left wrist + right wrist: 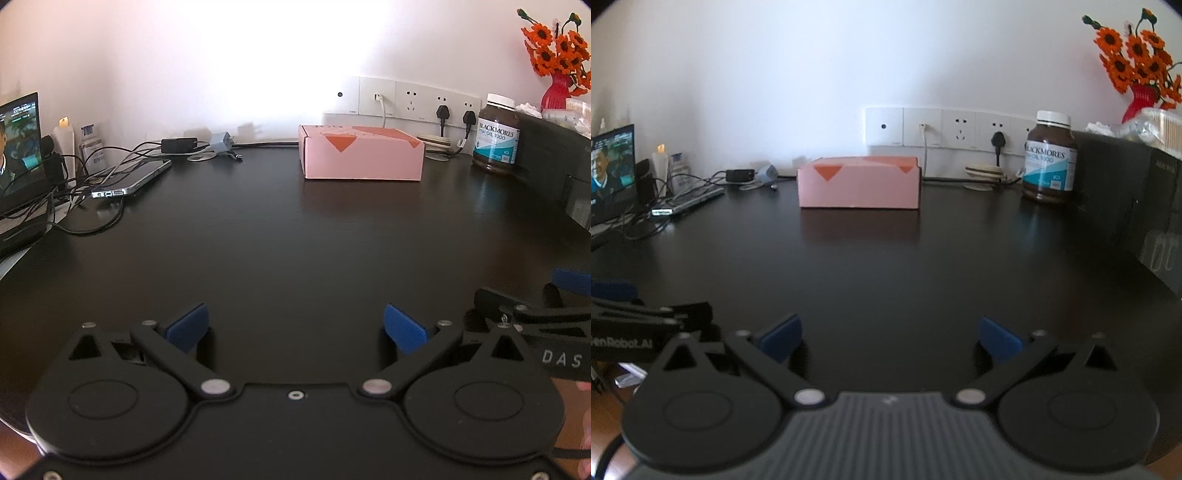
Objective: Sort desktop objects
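Observation:
A pink cardboard box [362,153] [858,182] lies closed near the back of the dark desk [277,251] [886,266]. A brown supplement bottle [496,134] [1050,158] with a white cap stands to its right. A phone [133,179] [689,201] lies at the back left among cables. My left gripper [295,326] is open near the desk's front edge, nothing between its blue pads. My right gripper [890,339] is open too, beside it and empty. Each gripper shows at the edge of the other's view.
A lit screen [20,140] [613,171] stands at the far left with tangled cables [74,184]. A grey charger [221,142] and wall sockets [413,99] [945,127] line the back. A black box [554,155] [1126,192] and a red vase of orange flowers [557,62] [1137,70] fill the right.

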Tool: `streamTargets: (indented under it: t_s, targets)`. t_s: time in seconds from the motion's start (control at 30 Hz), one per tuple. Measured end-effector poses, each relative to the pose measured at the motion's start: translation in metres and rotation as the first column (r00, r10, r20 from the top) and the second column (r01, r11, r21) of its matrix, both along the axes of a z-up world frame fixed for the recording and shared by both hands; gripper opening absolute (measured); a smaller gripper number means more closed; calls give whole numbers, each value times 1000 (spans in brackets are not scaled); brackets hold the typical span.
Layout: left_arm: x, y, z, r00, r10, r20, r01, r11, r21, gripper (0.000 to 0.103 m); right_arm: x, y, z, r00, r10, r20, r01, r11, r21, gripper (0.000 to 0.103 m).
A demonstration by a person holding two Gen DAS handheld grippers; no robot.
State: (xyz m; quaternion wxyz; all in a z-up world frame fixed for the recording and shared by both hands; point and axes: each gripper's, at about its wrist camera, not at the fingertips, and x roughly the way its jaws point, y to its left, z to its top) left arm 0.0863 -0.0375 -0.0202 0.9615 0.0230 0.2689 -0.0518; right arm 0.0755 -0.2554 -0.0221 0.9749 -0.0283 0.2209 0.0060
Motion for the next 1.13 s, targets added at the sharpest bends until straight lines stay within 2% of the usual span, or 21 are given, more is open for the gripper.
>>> streamTargets:
  t_s: [0.4, 1.13]
  targets:
    - [-7, -1, -4, 1000, 9, 25, -9, 1000, -2, 103, 3, 2, -1, 1000, -3, 6, 3, 1000, -1, 102]
    - [-3, 1, -1, 1000, -1, 17, 1, 1000, -3, 103, 0, 7, -4, 1000, -17, 7, 17, 1000, 1, 102]
